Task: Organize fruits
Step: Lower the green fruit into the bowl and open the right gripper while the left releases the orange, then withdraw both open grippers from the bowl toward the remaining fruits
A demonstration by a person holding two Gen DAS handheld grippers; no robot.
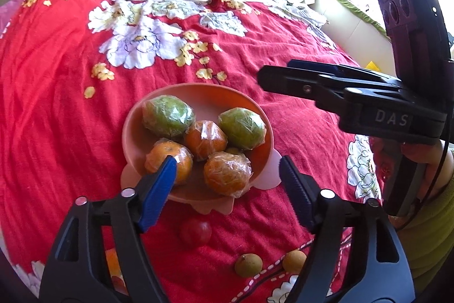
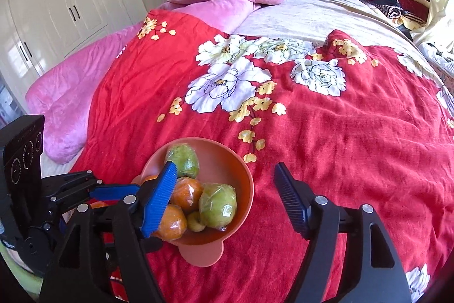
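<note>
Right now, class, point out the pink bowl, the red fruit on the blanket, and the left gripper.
pink bowl (image 1: 207, 95), left wrist view, bare far inner wall.
red fruit (image 1: 195, 232), left wrist view, its middle.
left gripper (image 1: 227, 165), left wrist view, midway between fingertips.

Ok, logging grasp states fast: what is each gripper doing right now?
Left gripper: open, holding nothing, above the near side of the bowl.
Right gripper: open, holding nothing.
</note>
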